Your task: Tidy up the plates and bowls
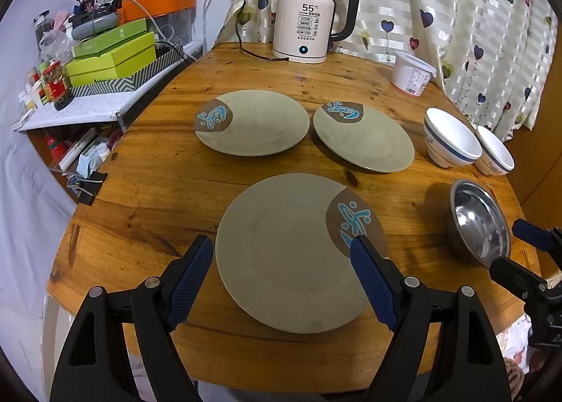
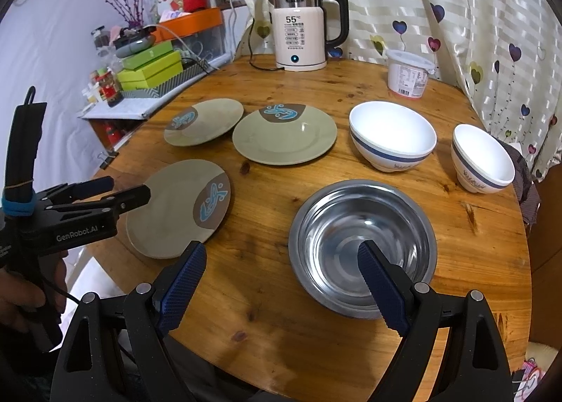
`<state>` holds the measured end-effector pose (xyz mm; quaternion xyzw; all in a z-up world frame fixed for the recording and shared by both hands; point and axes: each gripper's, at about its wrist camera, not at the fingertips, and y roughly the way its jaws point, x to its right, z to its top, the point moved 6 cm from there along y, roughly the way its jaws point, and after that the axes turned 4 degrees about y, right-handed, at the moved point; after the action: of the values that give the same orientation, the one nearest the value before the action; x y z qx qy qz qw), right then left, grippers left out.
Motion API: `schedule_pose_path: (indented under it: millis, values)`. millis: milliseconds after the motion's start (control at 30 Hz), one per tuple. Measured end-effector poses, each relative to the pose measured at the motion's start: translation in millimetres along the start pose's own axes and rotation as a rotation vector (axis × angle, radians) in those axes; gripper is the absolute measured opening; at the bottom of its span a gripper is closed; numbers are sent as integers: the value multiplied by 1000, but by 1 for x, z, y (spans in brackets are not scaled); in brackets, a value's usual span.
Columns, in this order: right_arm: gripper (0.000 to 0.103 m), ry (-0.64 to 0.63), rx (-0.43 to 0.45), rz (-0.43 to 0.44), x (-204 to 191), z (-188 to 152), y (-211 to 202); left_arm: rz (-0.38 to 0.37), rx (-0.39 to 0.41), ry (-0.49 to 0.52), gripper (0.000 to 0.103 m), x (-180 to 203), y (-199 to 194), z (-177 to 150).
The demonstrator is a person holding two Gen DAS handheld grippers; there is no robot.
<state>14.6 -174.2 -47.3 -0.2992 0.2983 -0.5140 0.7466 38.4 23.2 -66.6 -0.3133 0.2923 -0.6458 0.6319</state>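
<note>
Three olive plates lie flat on the round wooden table [image 1: 147, 191], each with a brown patch bearing a blue motif: on the near plate [image 1: 291, 254] the patch points to the right, on the far-left plate [image 1: 256, 124] to the left, on the far-right plate [image 1: 368, 138] toward the kettle [image 1: 305, 19]. Right of them stand two white bowls with a blue band, the larger bowl [image 2: 393, 135] and the smaller bowl [image 2: 483, 159], both mouth up, and the steel bowl [image 2: 361, 244] sits nearest the table's front edge. The left gripper [image 1: 281, 275] hovers over the near plate with its jaws spread wide, holding nothing; the right gripper [image 2: 281, 279] is likewise spread, one finger over the steel bowl's hollow, the other over bare wood. The kettle reads "55°C" (the smaller lines under it are too fine to read), and "GenRobot.AI" shows on the left gripper's side in the right wrist view. The white tub [image 2: 409, 73] carries a printed label, illegible. The near plate's front rim is partly hidden behind the blue pads [image 1: 189, 279].
</note>
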Motion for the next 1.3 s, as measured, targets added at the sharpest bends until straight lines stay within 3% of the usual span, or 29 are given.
schedule_pose_path:
  millis: [533,633,1133,1300]
  values:
    - [86,10,-24,27,-5,15,10,-5,-3,-20,81,-11,8,6]
    - [80,3,-29,40,-9,19,14,-3,-4,-20,81,-12,9,6]
    - [71,-30,-61,93,-26,50,38,-12,-2,-65,81,-37,20,19]
    - [65,-43,-80,129,-38,67,52,-30,-6,-125,81,-55,27,27]
